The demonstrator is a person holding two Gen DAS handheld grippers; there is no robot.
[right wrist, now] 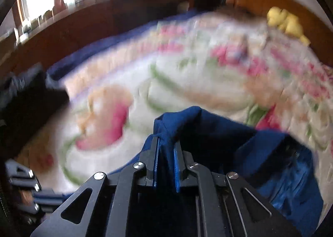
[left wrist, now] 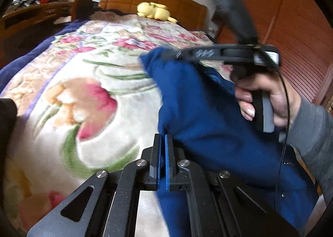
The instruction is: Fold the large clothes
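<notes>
Blue garment (left wrist: 208, 124), lifted over floral bed (left wrist: 93, 83). Left hand-held gripper (left wrist: 163, 143) clamped on its near edge. Right hand-held gripper (right wrist: 166, 145) clamped on a bunched fold.

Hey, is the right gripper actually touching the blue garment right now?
Touching. In the right wrist view, the right gripper has a bunched fold of the blue garment pinched between its fingers, cloth rising out between them.

A bed (left wrist: 41, 54) with a wooden headboard carries a floral blanket (left wrist: 100, 95). A yellow plush toy (left wrist: 155, 11) lies at the upper centre; a blue garment (left wrist: 199, 112) lies at lower right.
</notes>
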